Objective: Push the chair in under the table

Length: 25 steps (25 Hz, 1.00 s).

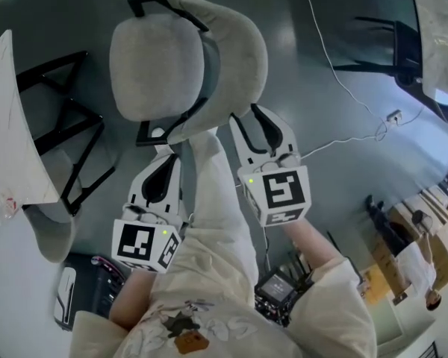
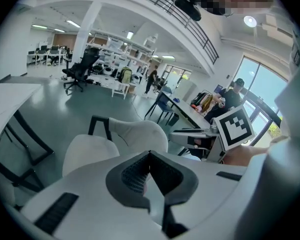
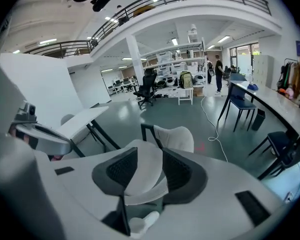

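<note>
The chair has a pale grey seat, a curved pale backrest and a black frame; it stands right of the white table. My left gripper is shut and empty, its tips at the backrest's near lower corner. In the left gripper view the jaws meet in a point, with the chair beyond them. My right gripper is open at the backrest's near edge. In the right gripper view the backrest's pale edge shows between the spread pads without either pad pressing on it.
The table's black legs stand close to the chair's left. A white cable runs over the grey floor at the right. A dark chair and a long desk lie farther right. A black bag sits at the lower left.
</note>
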Motion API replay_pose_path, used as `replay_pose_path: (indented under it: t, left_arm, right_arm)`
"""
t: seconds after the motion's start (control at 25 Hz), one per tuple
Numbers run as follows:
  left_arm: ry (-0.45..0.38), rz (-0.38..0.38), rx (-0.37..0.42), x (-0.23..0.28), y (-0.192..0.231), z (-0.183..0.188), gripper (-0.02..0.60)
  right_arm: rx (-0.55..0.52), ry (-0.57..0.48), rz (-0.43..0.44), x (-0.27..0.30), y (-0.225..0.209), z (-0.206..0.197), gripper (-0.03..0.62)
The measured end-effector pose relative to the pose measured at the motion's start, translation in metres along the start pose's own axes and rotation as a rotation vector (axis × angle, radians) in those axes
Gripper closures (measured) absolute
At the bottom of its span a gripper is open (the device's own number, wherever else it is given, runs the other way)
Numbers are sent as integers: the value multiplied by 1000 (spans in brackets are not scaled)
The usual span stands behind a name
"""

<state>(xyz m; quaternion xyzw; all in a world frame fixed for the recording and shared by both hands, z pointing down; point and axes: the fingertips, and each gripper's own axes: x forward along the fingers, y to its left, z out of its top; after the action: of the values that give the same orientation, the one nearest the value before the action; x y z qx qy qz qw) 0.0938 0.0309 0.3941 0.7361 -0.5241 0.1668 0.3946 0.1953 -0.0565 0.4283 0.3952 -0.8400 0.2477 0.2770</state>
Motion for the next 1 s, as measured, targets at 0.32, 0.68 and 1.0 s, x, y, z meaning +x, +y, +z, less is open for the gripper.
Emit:
replay_pose_path:
  t: [0.32, 0.68, 1.0]
  left_arm:
    - [55, 24, -65, 29, 17, -28, 572]
    - [72, 79, -123, 54, 38, -37, 572]
    - [84, 57, -147, 64, 45, -43, 572]
  right_arm:
    - [3, 25, -73, 44, -40, -17, 442]
    - [13, 69, -171, 73, -80, -31, 411]
    - [129, 102, -130, 97, -90, -45, 407]
